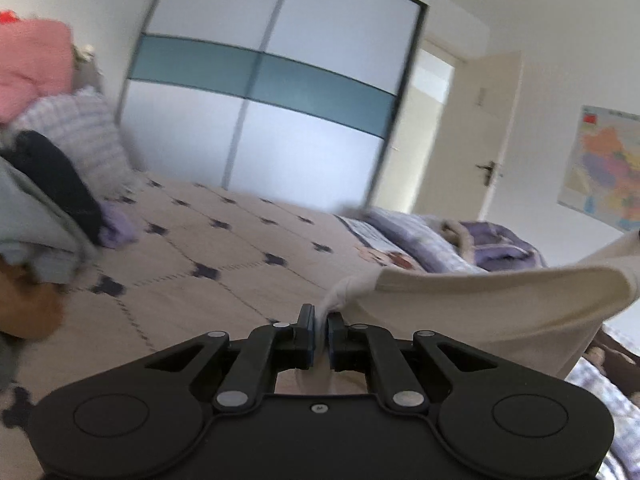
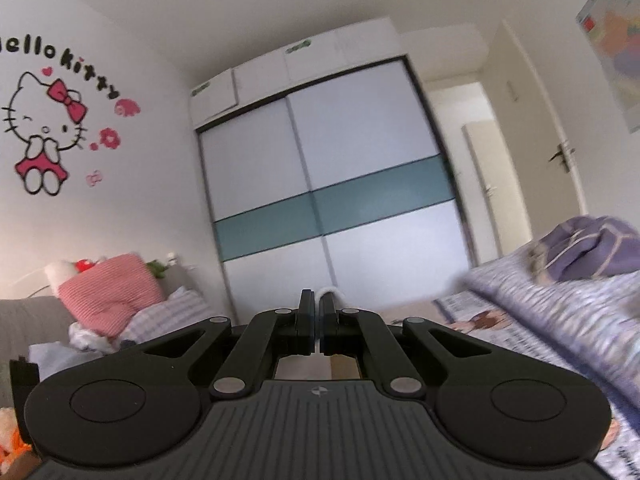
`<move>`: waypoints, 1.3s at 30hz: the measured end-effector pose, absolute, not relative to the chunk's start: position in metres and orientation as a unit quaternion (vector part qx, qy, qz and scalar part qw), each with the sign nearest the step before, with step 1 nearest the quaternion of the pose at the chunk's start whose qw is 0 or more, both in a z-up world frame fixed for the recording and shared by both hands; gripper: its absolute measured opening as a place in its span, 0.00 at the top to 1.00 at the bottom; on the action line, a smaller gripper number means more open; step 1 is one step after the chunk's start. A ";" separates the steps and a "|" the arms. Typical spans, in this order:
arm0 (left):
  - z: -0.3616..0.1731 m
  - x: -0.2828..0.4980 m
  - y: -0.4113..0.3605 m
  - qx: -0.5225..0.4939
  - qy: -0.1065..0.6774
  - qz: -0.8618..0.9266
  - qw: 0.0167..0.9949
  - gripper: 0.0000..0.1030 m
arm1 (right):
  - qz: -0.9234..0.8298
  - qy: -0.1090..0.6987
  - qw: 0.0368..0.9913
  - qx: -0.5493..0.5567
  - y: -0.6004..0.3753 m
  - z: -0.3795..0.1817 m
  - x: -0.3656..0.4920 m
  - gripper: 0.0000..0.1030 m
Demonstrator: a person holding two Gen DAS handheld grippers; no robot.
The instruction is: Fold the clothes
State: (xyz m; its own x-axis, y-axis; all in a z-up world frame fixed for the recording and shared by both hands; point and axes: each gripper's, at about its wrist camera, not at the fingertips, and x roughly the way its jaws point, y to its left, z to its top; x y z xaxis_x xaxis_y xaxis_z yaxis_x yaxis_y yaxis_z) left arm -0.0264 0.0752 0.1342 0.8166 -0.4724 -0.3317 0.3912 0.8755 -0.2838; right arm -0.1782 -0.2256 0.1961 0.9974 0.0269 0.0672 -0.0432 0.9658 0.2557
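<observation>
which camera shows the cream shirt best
The left wrist view: the cream shirt stretches rightward from the left hand-held gripper. The right wrist view shows only a white scrap at the right hand-held gripper.

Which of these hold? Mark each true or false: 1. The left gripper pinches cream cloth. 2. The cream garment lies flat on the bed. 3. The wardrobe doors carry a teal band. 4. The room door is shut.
1. True: the left gripper is closed on a corner of the cream garment.
2. False: it hangs lifted above the bed.
3. True: the wardrobe has a teal band across both doors.
4. False: the door stands open.
</observation>
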 end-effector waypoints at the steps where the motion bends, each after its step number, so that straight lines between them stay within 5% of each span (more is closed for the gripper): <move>1: 0.131 -0.024 0.070 -0.101 0.206 -0.239 0.944 0.93 | 0.008 -0.035 0.991 0.127 -0.226 0.198 -0.182 0.98; 18: 0.052 0.041 0.016 -0.103 0.344 -0.268 0.894 0.78 | -0.110 0.169 0.959 0.201 -0.310 0.119 -0.084 0.97; 24: 0.048 0.039 0.010 -0.124 0.361 -0.277 0.882 0.42 | -0.118 0.227 0.932 0.256 -0.342 0.075 -0.050 0.96; 34: 0.039 0.011 -0.002 -0.124 0.382 -0.288 0.870 0.42 | -0.103 0.256 0.924 0.265 -0.360 0.053 -0.047 0.39; 39: 0.040 -0.004 -0.011 -0.101 0.367 -0.283 0.880 0.44 | -0.078 0.262 0.933 0.232 -0.360 0.062 -0.057 0.32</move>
State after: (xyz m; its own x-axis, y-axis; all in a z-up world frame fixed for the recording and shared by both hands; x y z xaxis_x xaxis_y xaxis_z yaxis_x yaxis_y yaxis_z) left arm -0.0037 -0.0115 0.0395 0.5697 -0.5725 -0.5896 0.4238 0.8193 -0.3861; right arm -0.0571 -0.3601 0.0615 0.8504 -0.0244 -0.5256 0.2676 0.8801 0.3921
